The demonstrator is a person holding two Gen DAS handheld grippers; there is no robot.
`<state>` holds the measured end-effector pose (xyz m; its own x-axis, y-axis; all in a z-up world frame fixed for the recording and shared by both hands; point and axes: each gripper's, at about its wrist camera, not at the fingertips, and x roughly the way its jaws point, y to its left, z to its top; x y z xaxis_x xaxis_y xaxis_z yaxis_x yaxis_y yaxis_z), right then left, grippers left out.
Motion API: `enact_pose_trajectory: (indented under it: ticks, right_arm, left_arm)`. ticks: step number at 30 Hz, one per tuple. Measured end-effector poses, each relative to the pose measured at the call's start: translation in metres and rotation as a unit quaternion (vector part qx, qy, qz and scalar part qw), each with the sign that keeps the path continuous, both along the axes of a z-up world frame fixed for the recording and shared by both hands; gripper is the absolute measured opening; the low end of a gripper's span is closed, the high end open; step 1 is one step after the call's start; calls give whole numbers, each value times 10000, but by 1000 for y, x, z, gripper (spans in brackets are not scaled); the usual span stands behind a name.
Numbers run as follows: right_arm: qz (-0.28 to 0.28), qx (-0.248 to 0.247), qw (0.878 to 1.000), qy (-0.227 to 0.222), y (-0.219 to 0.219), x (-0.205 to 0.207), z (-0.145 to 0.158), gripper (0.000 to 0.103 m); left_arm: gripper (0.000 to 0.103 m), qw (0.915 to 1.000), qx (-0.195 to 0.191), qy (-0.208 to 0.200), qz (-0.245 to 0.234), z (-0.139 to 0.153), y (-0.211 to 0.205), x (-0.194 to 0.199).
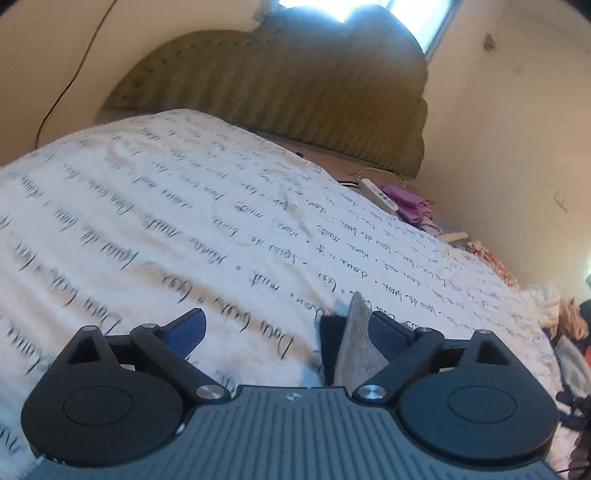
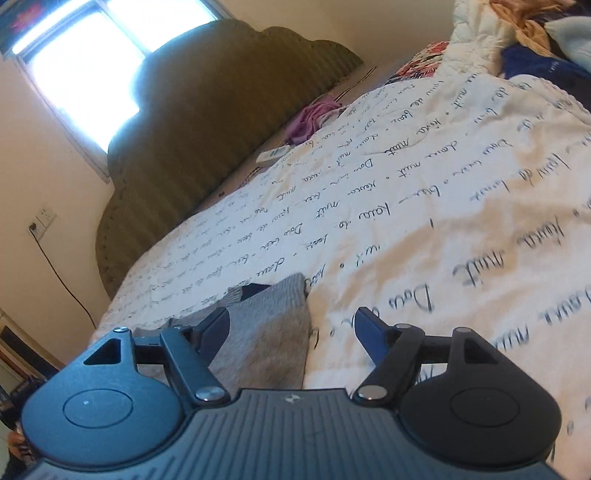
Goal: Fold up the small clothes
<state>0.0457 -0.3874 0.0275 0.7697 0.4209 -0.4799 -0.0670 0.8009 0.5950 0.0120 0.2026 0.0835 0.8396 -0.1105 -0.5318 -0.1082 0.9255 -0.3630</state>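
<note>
A small grey garment (image 2: 266, 325) lies on the white bedspread with script print (image 2: 424, 229). In the right wrist view my right gripper (image 2: 291, 330) stands open over it. The cloth covers the left half of the gap and passes under the left finger (image 2: 214, 328); neither pad presses on it. In the left wrist view a corner of the grey garment (image 1: 356, 339), with a dark edge, rises just inside the right finger (image 1: 386, 332). My left gripper (image 1: 286, 330) is wide open, and bare bedspread (image 1: 184, 221) fills most of its gap.
An olive padded headboard (image 1: 295, 92) and a bright window (image 2: 85, 70) stand at the far end of the bed. A white power strip (image 1: 376, 194) and purple cloth (image 1: 406, 201) lie near the headboard. A pile of mixed clothes (image 2: 528, 33) sits at the bed's right side.
</note>
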Motion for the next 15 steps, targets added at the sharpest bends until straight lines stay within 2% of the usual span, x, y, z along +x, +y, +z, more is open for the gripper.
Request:
enact_pose_trajectory:
  ticks: [2,5,7,9,10,11,12,13,14,15]
  right_arm:
    - [185,-189,9996,111,12,37,-7,75]
    - [503,-187,9980,346,30,81,-23,75]
    - [602,-261,9966,497,38,97,-31,75]
    - [764,-339,9952,503,46,104,-37,75]
    - [843,-377,9946,466,48,107,-39,74]
    - [906,-436,9940,433,49,108,-40,73]
    - [940,-491,9936,384,50,108,-40,61]
    - [975,-540,9931,362,50,108,-40,30]
    - [1050,-564,9919,427,50,109,-40,18]
    - [1059,-549,9918,468,48,109,-40,14]
  left_arm:
    - [94,9990,98,86,-435,-4,-18,35]
    - [92,9940,242,355,-1004,-17,-47,82]
    - [87,9896,683,378,-1208,-24,-65,101]
    - [83,9788,1465,591,-1305,-40,-88,119]
    - [72,9728,1743,678,-1367,-46,-95,126]
    - [48,9667,1966,810,-1428,-54,-100,133]
    - [40,9622,2071,954,-1487,-61,-103,139]
    - [25,9616,2059,937,-1552,-63,-104,140]
    - [6,9602,2079,834,-1668,-62,-105,138]
    - [6,9577,2178,758,-1719,-60,-109,136]
